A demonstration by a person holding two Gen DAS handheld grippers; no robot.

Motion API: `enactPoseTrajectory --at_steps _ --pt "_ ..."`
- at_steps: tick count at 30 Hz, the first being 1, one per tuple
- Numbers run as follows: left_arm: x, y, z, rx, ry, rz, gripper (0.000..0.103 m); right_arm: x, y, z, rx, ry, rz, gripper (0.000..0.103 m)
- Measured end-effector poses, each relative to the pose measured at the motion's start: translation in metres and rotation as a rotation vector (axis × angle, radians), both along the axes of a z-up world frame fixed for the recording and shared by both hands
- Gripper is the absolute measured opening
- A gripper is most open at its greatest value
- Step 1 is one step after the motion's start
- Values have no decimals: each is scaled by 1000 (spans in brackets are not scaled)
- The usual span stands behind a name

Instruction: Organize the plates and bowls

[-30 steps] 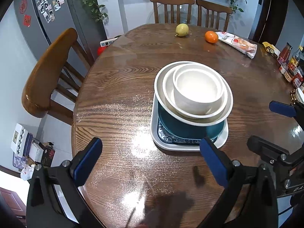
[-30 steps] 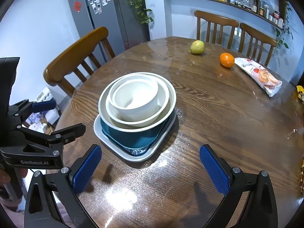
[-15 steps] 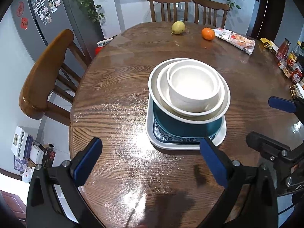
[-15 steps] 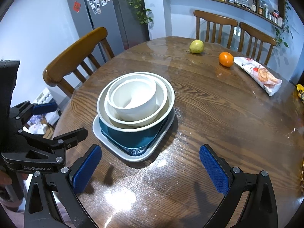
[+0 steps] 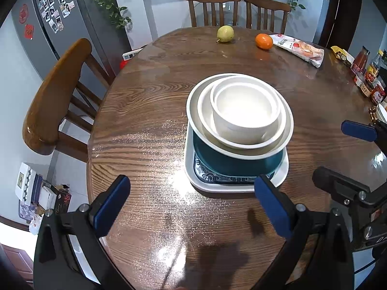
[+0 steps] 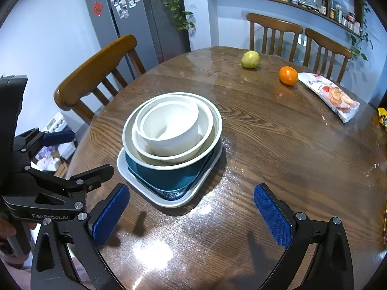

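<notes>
Two pairs of tongs frame a single stack of crockery on a round wooden table [image 5: 135, 125]. Left tongs [image 5: 192, 201] and right tongs [image 6: 191, 213] both stand with blue pads wide apart, gripping nothing, each held above the near part of the table just short of the stack. The stack, from bottom to top: a white square plate [image 5: 205, 183] with rounded corners; a teal plate [image 5: 217, 175] with a patterned border lying in it; a large teal bowl [image 6: 167, 176] with a pale inside; a white bowl [image 5: 205, 111] nested within it; and a smaller white bowl [image 5: 244, 111], tilted slightly, on top. In the right wrist view the left tongs appear at the left edge, beside the stack; in the left wrist view the right tongs appear at the right edge. Toward the far side of the table, well apart from the stack, lie a pear [image 5: 225, 33], an orange [image 5: 264, 41] and a snack packet [image 5: 300, 49]. Wooden chairs [image 5: 55, 96] stand around the table.
</notes>
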State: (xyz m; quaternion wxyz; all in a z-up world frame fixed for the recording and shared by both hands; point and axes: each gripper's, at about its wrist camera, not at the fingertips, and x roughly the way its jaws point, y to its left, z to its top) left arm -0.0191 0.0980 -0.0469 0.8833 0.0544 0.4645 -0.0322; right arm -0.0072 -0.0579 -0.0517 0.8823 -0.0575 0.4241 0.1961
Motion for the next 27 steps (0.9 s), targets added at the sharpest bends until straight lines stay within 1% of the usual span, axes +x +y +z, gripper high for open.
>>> enactPoseTrajectory --at_steps 27 --pt "8 -1 -3 7 -1 -10 102 7 0 -1 -1 4 -3 103"
